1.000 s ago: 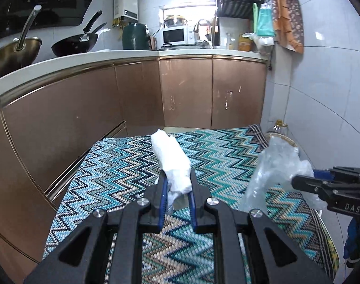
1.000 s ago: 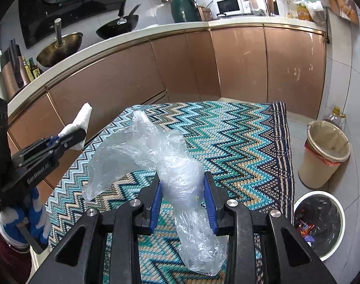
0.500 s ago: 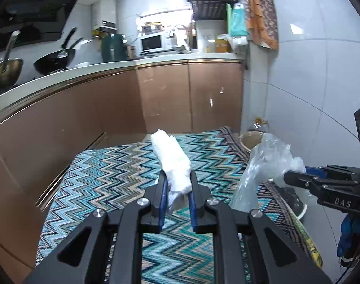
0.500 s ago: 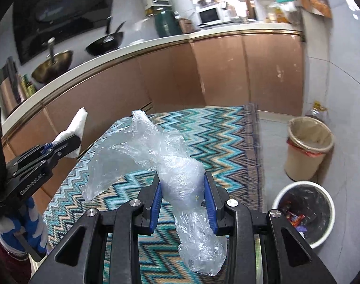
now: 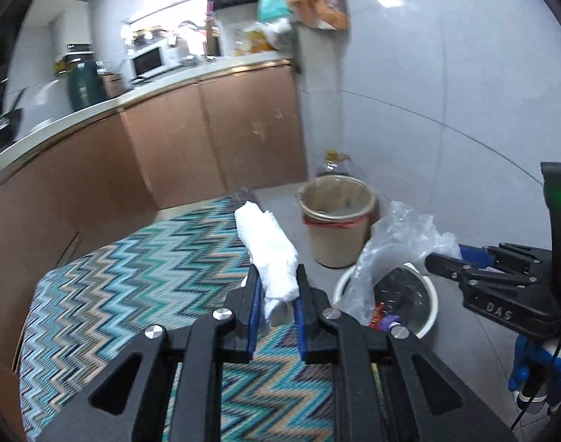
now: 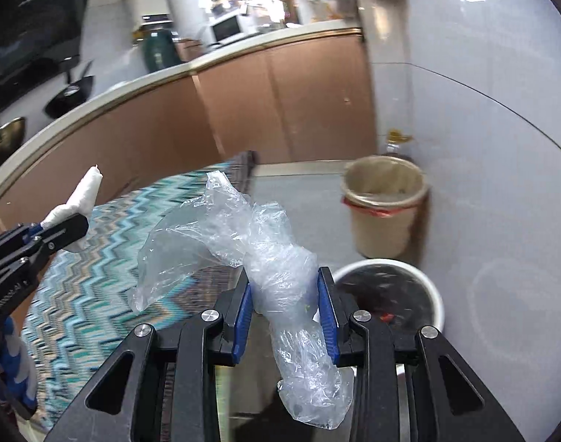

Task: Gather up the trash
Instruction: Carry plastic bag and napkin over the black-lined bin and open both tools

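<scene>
A: Left gripper (image 5: 276,300), state?
B: My jaws are clamped on a rolled white tissue (image 5: 267,245); it sticks out forward and up past the tips, over the edge of the zigzag rug (image 5: 114,294).
A: Right one?
B: Right gripper (image 6: 285,307), my jaws are closed on a crumpled clear plastic bag (image 6: 243,243). One end hangs below the pads, the rest billows forward and to the left.
A: Bins?
B: White bin with a dark liner (image 6: 409,294) on the floor just ahead and right of the bag, wrappers inside. Beige bin (image 6: 385,213) behind it, by the tiled wall (image 6: 483,110). A bottle (image 6: 396,143) stands behind the beige one.
A: Anything else?
B: Brown cabinets (image 5: 214,140) beyond the rug, microwave (image 5: 147,60) on the surface above. Background is blurred.
</scene>
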